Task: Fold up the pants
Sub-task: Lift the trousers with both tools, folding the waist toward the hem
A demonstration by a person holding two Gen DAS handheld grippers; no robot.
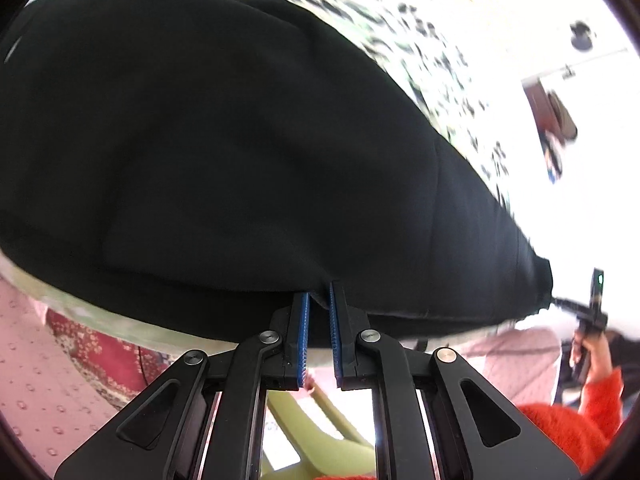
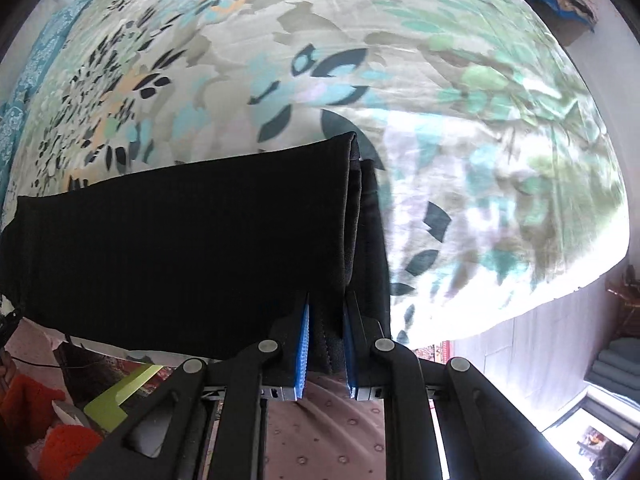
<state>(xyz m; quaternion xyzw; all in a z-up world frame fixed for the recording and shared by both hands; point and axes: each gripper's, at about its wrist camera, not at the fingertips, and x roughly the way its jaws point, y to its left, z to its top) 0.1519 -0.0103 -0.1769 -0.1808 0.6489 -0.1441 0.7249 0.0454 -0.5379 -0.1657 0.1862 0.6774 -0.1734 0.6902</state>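
Observation:
Black pants (image 1: 208,152) lie spread over a bed with a floral sheet (image 1: 432,52). My left gripper (image 1: 319,300) is shut on their near edge, a small fold of black cloth pinched between its blue pads. In the right wrist view the pants (image 2: 180,248) stretch off to the left, with folded layers stacked at their right end. My right gripper (image 2: 326,312) is shut on that end, a hemmed edge hanging between its blue pads (image 2: 303,340). At the far right of the left wrist view a hand holds the other gripper (image 1: 592,304) at the cloth's end.
The floral sheet (image 2: 280,60) covers the bed, whose right edge drops to the floor. A yellow-green chair (image 1: 320,432) and a pink dotted cloth (image 1: 48,400) are below the bed's near edge. An orange sleeve (image 1: 572,420) shows at lower right.

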